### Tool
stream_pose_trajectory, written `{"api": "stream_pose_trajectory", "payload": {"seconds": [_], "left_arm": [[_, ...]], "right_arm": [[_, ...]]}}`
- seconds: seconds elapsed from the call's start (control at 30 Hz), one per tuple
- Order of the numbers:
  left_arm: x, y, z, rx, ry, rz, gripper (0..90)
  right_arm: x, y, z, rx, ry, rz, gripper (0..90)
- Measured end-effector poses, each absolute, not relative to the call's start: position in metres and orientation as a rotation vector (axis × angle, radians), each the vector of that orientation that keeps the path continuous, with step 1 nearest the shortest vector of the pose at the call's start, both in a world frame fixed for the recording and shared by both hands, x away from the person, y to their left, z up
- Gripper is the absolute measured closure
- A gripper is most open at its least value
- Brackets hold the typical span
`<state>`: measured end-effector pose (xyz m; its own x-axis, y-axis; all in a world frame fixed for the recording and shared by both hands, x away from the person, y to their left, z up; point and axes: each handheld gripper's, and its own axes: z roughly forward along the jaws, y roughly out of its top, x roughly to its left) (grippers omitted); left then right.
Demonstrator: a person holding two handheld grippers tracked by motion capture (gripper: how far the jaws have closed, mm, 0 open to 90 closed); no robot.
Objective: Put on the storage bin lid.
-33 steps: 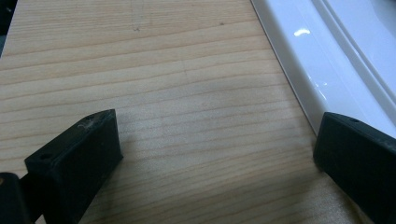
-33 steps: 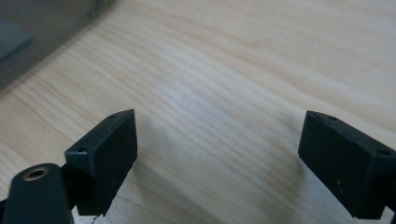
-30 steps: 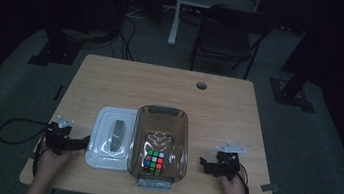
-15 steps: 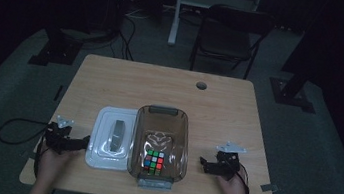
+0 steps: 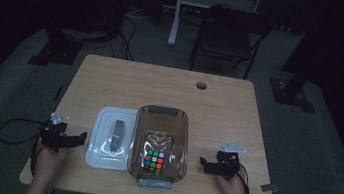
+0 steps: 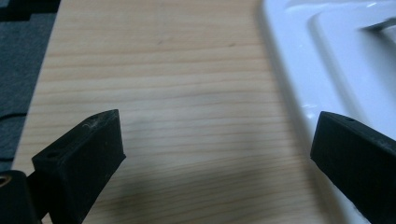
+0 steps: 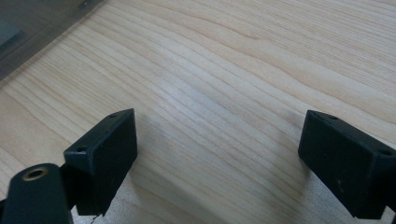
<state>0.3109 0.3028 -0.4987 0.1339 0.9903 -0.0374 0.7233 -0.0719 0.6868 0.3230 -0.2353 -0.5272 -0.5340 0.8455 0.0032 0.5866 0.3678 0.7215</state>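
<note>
High view: my left gripper (image 5: 75, 139) sits w/ jaws apart, just left of the white lid (image 5: 110, 138). Right gripper (image 5: 207, 165), also apart, is farther from the box (image 5: 159, 143). Lid's long side runs front-to-back.

Puzzle cube (image 5: 153, 162) inside clear bin (image 5: 183, 129); white lid (image 5: 101, 138) alongside; tongs (image 5: 78, 138), (image 5: 203, 164) flanking.

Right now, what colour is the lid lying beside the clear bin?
White, with a grey handle; the lid shows best in the high view.
</note>
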Motion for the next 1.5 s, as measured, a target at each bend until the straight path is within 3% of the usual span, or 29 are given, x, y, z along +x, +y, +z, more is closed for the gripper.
{"api": "stream_pose_trajectory", "payload": {"seconds": [0.63,1.0,1.07,1.1,1.37,1.5], "left_arm": [[0.307,0.238,-0.467,1.947,1.397,0.533,3.4],[0.317,0.205,-0.471,2.002,1.321,0.513,5.7],[0.317,0.205,-0.471,2.002,1.321,0.513,7.4],[0.321,0.199,-0.475,2.013,1.307,0.505,15.4],[0.33,0.194,-0.487,2.031,1.338,0.478,25.6],[0.332,0.193,-0.491,2.025,1.329,0.465,36.2]], "right_arm": [[0.323,-0.235,-0.527,1.251,2.266,0.968,11.3],[0.323,-0.235,-0.527,1.252,2.265,0.968,11.3],[0.323,-0.235,-0.527,1.252,2.266,0.968,11.3],[0.323,-0.235,-0.527,1.252,2.266,0.968,11.3],[0.323,-0.235,-0.527,1.245,2.271,0.971,11.2],[0.322,-0.235,-0.527,1.245,2.271,0.971,11.2]]}}
